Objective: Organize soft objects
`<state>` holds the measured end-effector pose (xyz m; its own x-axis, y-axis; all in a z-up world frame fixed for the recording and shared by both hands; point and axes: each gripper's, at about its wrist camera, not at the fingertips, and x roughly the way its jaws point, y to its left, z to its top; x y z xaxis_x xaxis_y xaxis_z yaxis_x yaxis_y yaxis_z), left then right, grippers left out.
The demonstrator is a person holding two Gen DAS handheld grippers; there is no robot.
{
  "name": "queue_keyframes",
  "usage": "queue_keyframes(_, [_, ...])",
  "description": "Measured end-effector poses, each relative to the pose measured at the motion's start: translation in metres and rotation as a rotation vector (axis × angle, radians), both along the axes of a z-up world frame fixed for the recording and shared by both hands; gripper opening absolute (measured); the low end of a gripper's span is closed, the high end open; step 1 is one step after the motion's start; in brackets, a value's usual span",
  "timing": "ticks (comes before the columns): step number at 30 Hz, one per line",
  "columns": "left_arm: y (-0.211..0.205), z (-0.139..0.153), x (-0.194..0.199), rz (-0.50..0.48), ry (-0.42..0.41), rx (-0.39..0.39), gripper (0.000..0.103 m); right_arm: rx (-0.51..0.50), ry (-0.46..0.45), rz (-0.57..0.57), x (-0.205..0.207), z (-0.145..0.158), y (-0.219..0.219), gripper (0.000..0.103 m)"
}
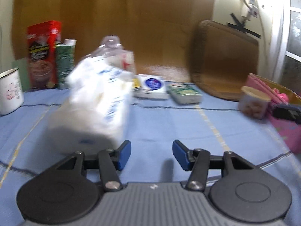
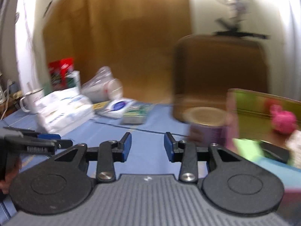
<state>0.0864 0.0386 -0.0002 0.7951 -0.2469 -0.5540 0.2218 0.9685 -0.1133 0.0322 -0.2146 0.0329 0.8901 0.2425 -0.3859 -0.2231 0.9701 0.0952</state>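
A desk (image 1: 169, 124) covered by a light blue cloth with thin dark and pale stripes carries everything. At far left stands a white mug (image 1: 10, 91), then a red box (image 1: 43, 54) and a green carton (image 1: 65, 64), both upright. A white plastic-wrapped pack (image 1: 94, 101) lies in the near middle. Farther back lie a white packet with a blue oval (image 1: 152, 86) and a green-and-white pack (image 1: 185, 93) side by side. At right sits a small lidded tub (image 1: 254, 101) just beside a pink bin (image 1: 282, 120).

White mug (image 1: 10, 91), red box (image 1: 44, 54) (upright, green carton (image 1: 65, 64) beside), lidded jar (image 1: 254, 102).
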Motion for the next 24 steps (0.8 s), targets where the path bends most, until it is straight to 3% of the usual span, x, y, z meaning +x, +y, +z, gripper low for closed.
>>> queue_keyframes(2, [0.011,0.002,-0.003,-0.009,-0.030,-0.094,0.050,0.029,0.043,0.058,0.033,0.004,0.018,0.041])
queue_keyframes(4, [0.011,0.003,-0.005,0.006,-0.061,-0.097,0.050,0.087,0.105,0.088,0.069,0.008,0.035,0.042])
queue_keyframes(7, [0.010,0.002,0.000,-0.002,-0.041,-0.111,0.049,0.194,0.201,0.119,0.121,0.010,0.056,0.041])
queue_keyframes(9, [0.015,0.001,-0.001,-0.011,-0.047,-0.146,0.049,0.206,0.240,0.129,0.154,0.008,0.075,0.041])
queue_keyframes(18, [0.018,-0.001,-0.003,-0.033,-0.036,-0.175,0.050,0.074,0.333,0.170,0.249,0.004,0.148,0.041])
queue_keyframes(21, [0.019,-0.001,-0.001,-0.039,-0.033,-0.178,0.050,0.049,0.394,0.210,0.273,0.000,0.166,0.041])
queue_keyframes(24, [0.020,0.000,-0.002,-0.042,-0.030,-0.186,0.050,-0.041,0.457,0.197,0.295,-0.012,0.182,0.039])
